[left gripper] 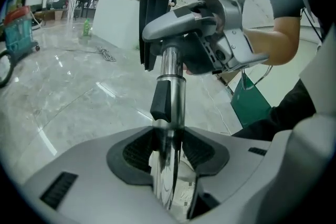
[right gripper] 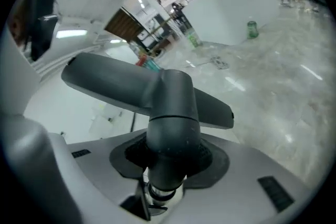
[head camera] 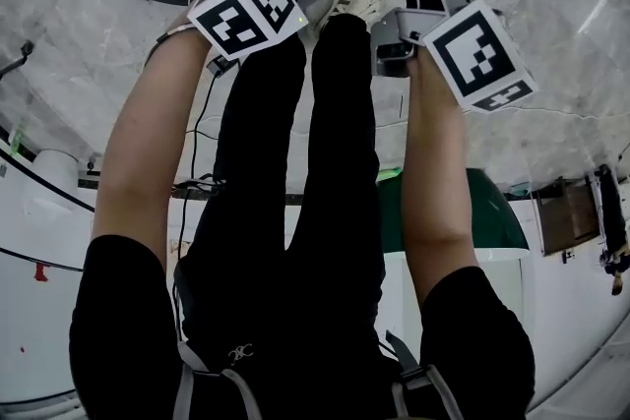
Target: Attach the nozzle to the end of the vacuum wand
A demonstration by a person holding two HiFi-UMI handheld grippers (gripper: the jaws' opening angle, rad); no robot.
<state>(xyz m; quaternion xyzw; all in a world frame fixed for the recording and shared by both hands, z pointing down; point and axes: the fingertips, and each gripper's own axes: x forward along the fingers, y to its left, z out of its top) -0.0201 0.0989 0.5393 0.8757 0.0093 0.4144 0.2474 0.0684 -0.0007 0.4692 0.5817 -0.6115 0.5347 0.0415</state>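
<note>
Left gripper (left gripper: 168, 150) clamps wand (left gripper: 176, 94); right gripper (right gripper: 167, 159) holds nozzle (right gripper: 168, 107) by its neck, dead ahead on your wand's axis.

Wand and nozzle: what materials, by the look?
The wand looks like polished metal, chrome-like: it mirrors its surroundings with sharp highlights. The nozzle is probably moulded plastic, dark grey and matte: only a soft, dull sheen, with faint specks on its neck.
</note>
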